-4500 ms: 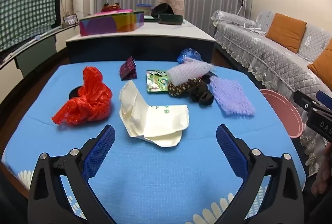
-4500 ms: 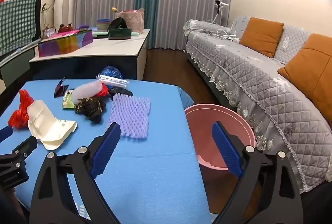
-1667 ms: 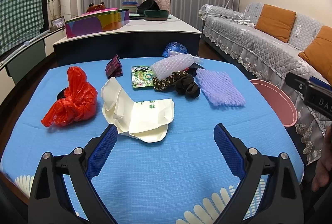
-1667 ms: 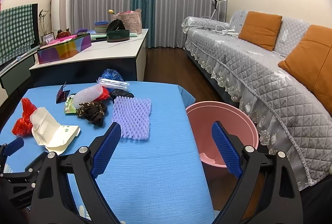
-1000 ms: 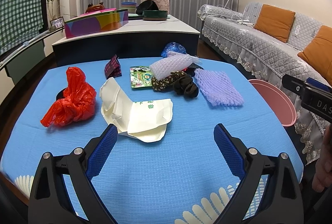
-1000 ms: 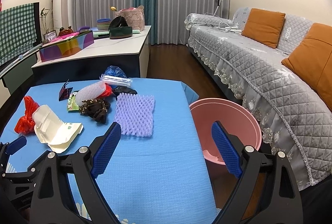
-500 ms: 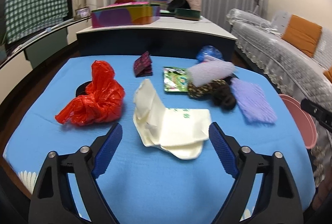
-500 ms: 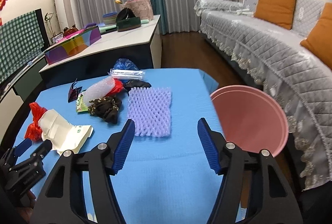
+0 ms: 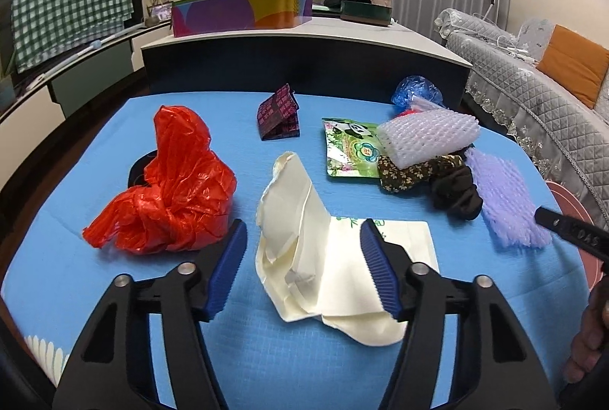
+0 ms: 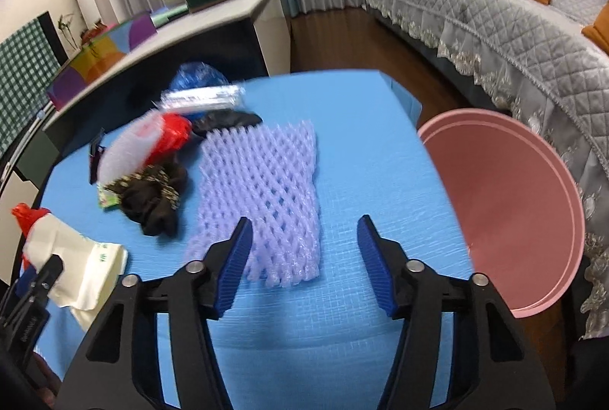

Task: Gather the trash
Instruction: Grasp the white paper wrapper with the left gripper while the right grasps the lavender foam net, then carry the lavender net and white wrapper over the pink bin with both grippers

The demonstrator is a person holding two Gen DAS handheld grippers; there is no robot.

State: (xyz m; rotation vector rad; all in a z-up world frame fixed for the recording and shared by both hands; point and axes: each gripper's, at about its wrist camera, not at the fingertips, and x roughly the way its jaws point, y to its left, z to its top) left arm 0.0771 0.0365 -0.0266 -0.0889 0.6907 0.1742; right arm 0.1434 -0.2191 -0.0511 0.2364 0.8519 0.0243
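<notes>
Trash lies on a blue table [image 9: 266, 364]. My left gripper [image 9: 304, 273] is open, its jaws on either side of a cream foam takeout box [image 9: 335, 269], just above it. A red plastic bag [image 9: 171, 185] lies to its left. My right gripper [image 10: 304, 261] is open, over the near edge of a purple foam net [image 10: 266, 189]. A pink bin [image 10: 506, 204] stands off the table's right edge. Also there: white foam net [image 9: 430, 138], dark cloth [image 9: 449, 185], panda wrapper [image 9: 350, 147], maroon carton [image 9: 278, 117], blue bag [image 9: 416, 92].
A dark counter [image 9: 304, 60] with a colourful box [image 9: 243, 10] stands behind the table. A grey quilted sofa [image 10: 495, 18] with orange cushions runs along the right. The right gripper's tip shows in the left wrist view [image 9: 571, 231].
Both grippers have moved forward and down toward the table and their jaws have narrowed. The left now straddles the foam box; the right has come up to the purple net.
</notes>
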